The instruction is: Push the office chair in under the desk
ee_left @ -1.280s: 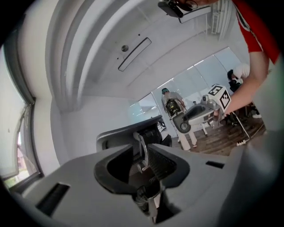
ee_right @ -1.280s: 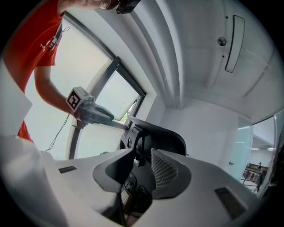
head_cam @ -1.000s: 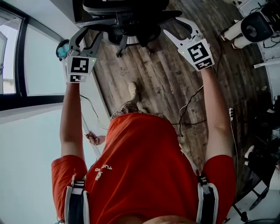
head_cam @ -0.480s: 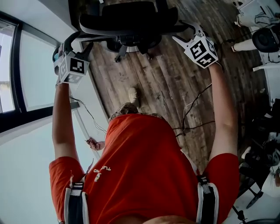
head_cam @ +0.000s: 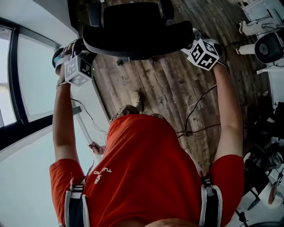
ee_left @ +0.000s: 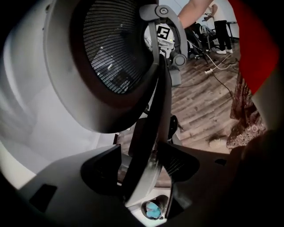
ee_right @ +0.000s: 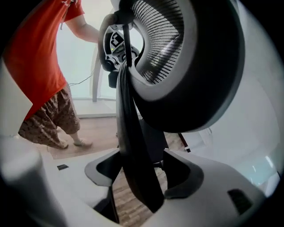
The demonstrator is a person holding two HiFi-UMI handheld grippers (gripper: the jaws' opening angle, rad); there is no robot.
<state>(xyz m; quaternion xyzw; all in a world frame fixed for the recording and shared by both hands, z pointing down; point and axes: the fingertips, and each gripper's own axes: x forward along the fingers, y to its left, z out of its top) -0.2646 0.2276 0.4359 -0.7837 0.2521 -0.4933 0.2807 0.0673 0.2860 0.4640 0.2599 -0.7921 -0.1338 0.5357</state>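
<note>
In the head view the black mesh office chair point(head_cam: 133, 31) stands ahead of me on the wooden floor, its backrest toward me. My left gripper point(head_cam: 79, 46) is at the backrest's left edge and my right gripper point(head_cam: 193, 39) at its right edge. In the left gripper view the dark rim of the backrest point(ee_left: 111, 57) runs down between the open jaws of the left gripper point(ee_left: 146, 166). The right gripper view shows the same: the backrest point(ee_right: 177, 66) has its rim between the spread jaws of the right gripper point(ee_right: 140, 170), with floor showing beside it.
A window with a black frame point(head_cam: 13, 88) runs along the left, and a white surface point(head_cam: 49, 13) lies beyond it beside the chair. Cables point(head_cam: 195, 111) trail over the floor on the right. White equipment point(head_cam: 262, 40) stands at the upper right.
Both grippers have moved forward from behind the chair to the two sides of the backrest, and their jaws have spread. The backrest now fills more of the top of the head view.
</note>
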